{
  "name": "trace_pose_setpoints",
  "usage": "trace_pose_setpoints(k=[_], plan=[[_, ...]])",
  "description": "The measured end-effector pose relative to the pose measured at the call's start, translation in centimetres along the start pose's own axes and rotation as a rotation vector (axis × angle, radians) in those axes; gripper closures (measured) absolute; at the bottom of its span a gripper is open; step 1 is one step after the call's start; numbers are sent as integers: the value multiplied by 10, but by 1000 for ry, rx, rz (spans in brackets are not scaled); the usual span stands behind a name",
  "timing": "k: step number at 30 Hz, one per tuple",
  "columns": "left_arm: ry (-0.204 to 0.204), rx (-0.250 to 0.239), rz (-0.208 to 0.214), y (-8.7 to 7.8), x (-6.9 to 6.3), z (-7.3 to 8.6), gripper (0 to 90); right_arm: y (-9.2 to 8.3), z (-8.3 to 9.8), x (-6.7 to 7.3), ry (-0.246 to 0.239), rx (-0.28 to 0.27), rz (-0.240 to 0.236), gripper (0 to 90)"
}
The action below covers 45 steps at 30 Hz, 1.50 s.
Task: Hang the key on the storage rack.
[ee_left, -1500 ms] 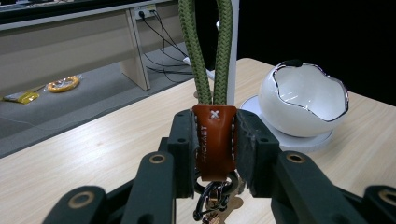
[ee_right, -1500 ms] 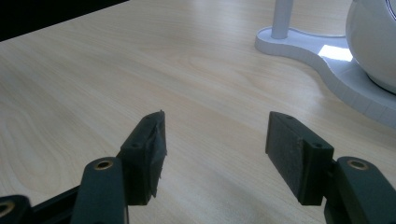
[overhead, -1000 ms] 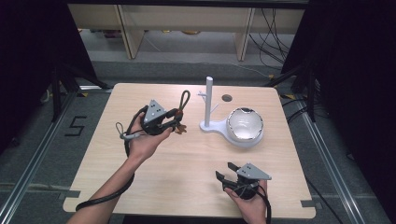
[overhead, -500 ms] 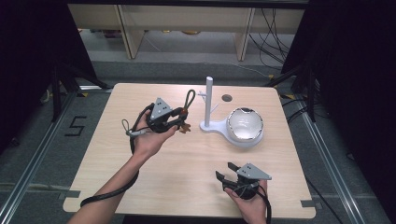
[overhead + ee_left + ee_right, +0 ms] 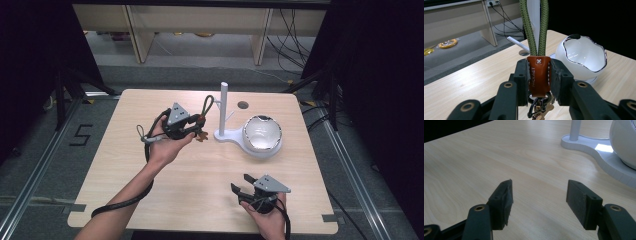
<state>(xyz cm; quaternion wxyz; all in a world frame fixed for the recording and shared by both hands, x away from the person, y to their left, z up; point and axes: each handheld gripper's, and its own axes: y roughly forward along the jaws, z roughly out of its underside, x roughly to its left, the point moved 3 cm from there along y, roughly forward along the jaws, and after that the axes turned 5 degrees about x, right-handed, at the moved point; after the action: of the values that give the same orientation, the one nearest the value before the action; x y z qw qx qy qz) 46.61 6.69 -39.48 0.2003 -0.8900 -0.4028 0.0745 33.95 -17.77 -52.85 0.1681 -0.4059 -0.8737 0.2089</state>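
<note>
My left gripper (image 5: 196, 126) has its fingers clamped on the keychain's leather tab (image 5: 538, 75), green loop (image 5: 534, 27) upright, just beside the white stand's post (image 5: 223, 107). My right gripper (image 5: 240, 185) rests on the surface, fingers apart, well away.

The surface (image 5: 200, 170) is light wood with a round cable hole (image 5: 243, 105) near its far edge. Beyond it, black cables (image 5: 290, 30) lie on the grey floor (image 5: 200, 75) beside pale furniture legs (image 5: 135, 35). A floor marking "5" (image 5: 81, 135) sits at left.
</note>
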Motion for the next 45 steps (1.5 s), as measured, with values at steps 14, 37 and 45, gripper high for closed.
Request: trace_pose_setpoints(k=[14,37,45], plan=[[-18,23,-1,12,3,2,682,0,0,0,1,1,1,391],[-35,48,-3,29,5,2,682,0,0,0,0,3,2,391],[-45,60,-2,35,5,3,681,0,0,0,0,4,2,391]])
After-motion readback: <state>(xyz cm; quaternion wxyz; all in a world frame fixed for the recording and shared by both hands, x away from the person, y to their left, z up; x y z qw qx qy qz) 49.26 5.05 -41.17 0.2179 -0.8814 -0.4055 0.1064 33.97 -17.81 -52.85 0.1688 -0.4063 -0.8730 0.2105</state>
